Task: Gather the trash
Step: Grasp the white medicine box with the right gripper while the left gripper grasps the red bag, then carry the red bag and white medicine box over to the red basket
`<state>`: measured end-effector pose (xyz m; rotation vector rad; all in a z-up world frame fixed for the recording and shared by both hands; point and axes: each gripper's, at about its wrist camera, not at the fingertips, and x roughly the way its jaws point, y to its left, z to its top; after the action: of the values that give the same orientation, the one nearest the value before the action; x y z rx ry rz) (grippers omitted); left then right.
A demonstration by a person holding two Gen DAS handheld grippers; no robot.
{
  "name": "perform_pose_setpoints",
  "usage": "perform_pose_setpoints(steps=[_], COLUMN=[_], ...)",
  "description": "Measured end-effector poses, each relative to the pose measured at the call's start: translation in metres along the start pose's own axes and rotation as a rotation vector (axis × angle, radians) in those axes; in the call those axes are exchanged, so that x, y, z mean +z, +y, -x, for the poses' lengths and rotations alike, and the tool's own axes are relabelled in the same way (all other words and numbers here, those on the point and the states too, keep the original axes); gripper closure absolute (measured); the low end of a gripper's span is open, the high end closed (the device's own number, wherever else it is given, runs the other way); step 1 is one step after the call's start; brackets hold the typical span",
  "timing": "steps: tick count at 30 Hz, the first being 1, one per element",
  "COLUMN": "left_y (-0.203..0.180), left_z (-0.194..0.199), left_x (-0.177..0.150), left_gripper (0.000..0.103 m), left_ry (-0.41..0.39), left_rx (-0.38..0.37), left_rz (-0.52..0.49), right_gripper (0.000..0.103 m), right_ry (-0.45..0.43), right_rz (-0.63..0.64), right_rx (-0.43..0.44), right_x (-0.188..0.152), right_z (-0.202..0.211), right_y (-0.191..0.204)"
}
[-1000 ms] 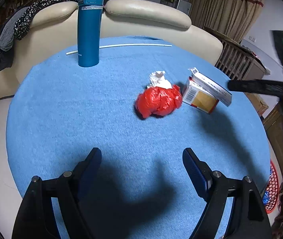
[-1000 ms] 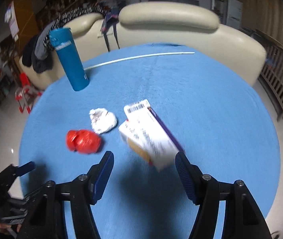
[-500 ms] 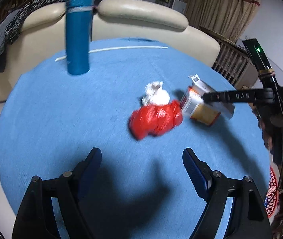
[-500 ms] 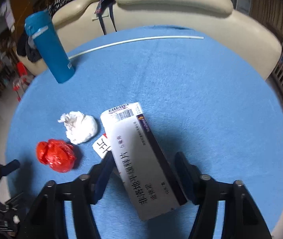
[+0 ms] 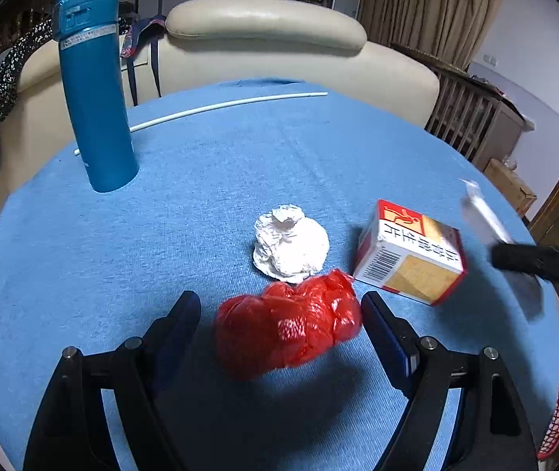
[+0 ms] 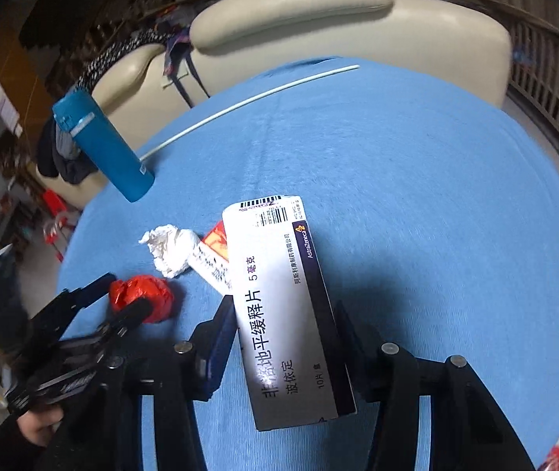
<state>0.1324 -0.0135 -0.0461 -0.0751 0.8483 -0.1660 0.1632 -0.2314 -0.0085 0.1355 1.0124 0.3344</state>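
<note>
Matt, finely ribbed blue cloth over the round bench (image 5: 208,180); glossy crinkled red plastic bag wad (image 5: 287,329) beside a crumpled white paper tissue (image 5: 289,245). Smooth printed cardboard on the white-and-purple medicine box (image 6: 287,310). Satin teal flask (image 5: 94,90), glossy cream leather sofa (image 5: 263,39).

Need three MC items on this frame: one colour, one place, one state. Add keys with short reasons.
1. The tall upright cylindrical flask is:
A. blue
B. green
C. yellow

2. The crumpled white paper ball lies:
A. atop the flask
B. on the blue tablecloth, just beyond the crumpled red plastic bag
C. on the floor

3. The left gripper is:
A. shut on the bag
B. shut on the paper ball
C. open, with the bag between its fingers

Key:
1 A: its body and cap are blue.
2 B: it sits on the cloth behind the bag.
3 C: a gap shows beside the bag.
</note>
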Motion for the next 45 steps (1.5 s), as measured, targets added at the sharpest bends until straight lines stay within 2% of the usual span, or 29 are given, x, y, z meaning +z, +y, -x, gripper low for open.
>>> perform_pose_setpoints(steps=[3, 4, 7, 15, 34, 45], left_y=[0.001, 0.000, -0.004, -0.005, -0.027, -0.028], left_z=[-0.012, -0.015, -0.009, 0.029, 0.099, 0.111], left_x=[-0.001, -0.002, -0.004, -0.017, -0.051, -0.068], left_gripper=[0.021, 0.035, 0.039, 0.039, 0.039, 0.039], left_ry=[0.038, 0.057, 0.067, 0.039, -0.042, -0.036], left_rx=[0.001, 0.001, 0.037, 0.096, 0.088, 0.090], left_rz=[0.005, -0.004, -0.025, -0.021, -0.057, -0.066], right_gripper=[0.050, 0.050, 0.050, 0.050, 0.050, 0.050], right_ry=[-0.012, -0.013, -0.023, -0.035, -0.109, -0.100], right_rz=[-0.032, -0.039, -0.067, -0.116, -0.182, -0.170], right_rx=[0.011, 0.015, 0.022, 0.028, 0.015, -0.021], right_x=[-0.013, -0.016, -0.029, -0.061, -0.117, -0.131], right_z=[0.009, 0.010, 0.015, 0.023, 0.062, 0.059], right_y=[-0.002, -0.003, -0.003, 0.002, 0.016, 0.019])
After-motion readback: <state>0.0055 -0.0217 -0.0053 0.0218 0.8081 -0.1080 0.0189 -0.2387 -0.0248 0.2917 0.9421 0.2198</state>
